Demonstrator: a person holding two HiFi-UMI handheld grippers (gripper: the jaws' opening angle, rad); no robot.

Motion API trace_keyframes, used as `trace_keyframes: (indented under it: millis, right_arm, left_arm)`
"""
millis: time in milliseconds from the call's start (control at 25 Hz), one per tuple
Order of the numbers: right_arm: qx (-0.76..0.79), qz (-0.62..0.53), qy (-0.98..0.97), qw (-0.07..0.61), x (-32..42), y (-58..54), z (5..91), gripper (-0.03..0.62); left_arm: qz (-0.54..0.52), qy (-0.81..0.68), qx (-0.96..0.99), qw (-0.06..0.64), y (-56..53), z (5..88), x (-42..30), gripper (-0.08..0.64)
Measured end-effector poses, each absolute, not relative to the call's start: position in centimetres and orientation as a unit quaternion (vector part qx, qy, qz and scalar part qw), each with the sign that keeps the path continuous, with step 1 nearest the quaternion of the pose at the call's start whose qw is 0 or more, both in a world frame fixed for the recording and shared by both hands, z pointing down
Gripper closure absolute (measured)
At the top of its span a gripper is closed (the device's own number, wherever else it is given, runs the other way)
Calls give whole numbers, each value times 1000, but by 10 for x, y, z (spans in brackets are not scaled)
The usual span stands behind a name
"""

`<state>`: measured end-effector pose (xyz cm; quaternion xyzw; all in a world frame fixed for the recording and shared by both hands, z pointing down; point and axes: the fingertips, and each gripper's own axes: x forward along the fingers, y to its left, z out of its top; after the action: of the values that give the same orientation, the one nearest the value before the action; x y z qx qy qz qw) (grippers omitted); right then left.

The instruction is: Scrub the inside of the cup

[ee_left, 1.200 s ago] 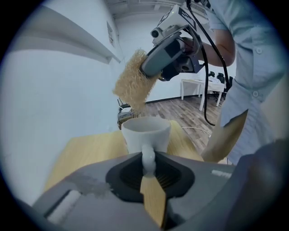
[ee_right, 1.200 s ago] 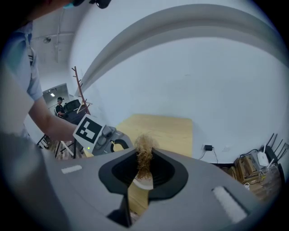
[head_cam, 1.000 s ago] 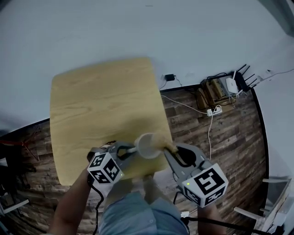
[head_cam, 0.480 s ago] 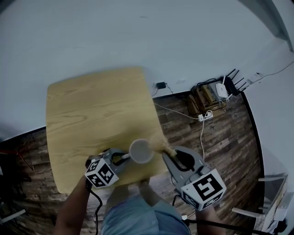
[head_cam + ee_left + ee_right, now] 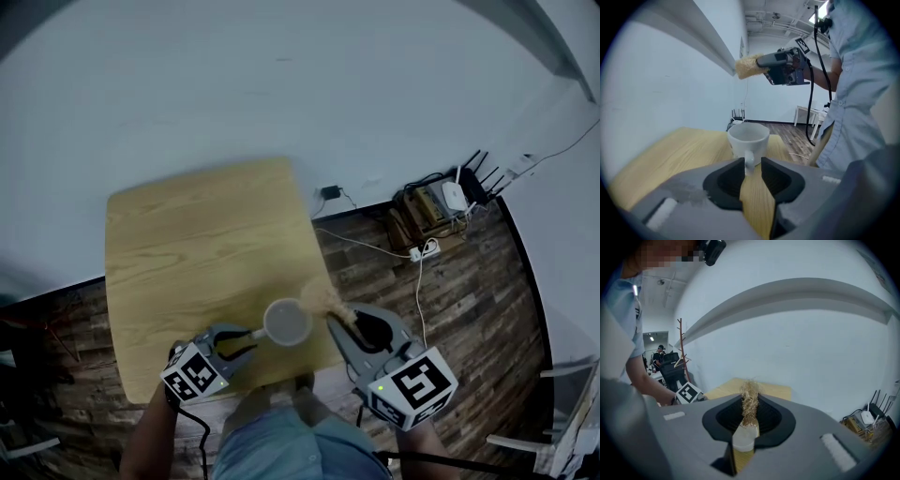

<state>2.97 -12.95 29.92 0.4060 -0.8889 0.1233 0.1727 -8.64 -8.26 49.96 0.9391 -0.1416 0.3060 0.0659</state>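
A light wooden table (image 5: 197, 244) stands by the white wall (image 5: 281, 84). On the plank floor (image 5: 459, 309), along its wall edge, sit a black adapter (image 5: 330, 193), a power strip (image 5: 424, 249) and a white router (image 5: 455, 197).

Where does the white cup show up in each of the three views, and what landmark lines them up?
Head view: cup low centre, by the near edge of the table.
Left gripper view: cup at centre, its handle between jaws that have just been opening.
Right gripper view: only a white rim, probably the cup's, low between the jaws, under the scrubber.
Shared landmark: the wooden table.
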Motion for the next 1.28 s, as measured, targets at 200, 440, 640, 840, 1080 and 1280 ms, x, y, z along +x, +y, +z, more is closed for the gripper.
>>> trace_keyframes:
  millis: [200, 440, 640, 840, 1080, 1280]
  right_arm:
    - [400, 113, -900, 135, 32, -136, 286, 529]
    - [395, 74, -910, 105, 27, -144, 264, 528]
    - [399, 45, -912, 83, 27, -151, 245, 528]
    - [391, 33, -917, 71, 21, -154, 238, 529]
    - [383, 16, -921, 67, 13, -155, 233, 534]
    - [373, 19, -925, 67, 8, -154, 234, 532]
  left_arm:
    - [260, -240, 935, 34, -93, 420, -109, 439]
    - [149, -414, 897, 32, -126, 305, -96, 439]
    - [67, -515, 854, 20, -148, 246, -85, 480]
    - [61, -539, 840, -2, -148, 228, -76, 540]
    - [63, -570, 819, -12, -145, 222, -79, 540]
    - [52, -577, 815, 0, -143, 218, -77, 540]
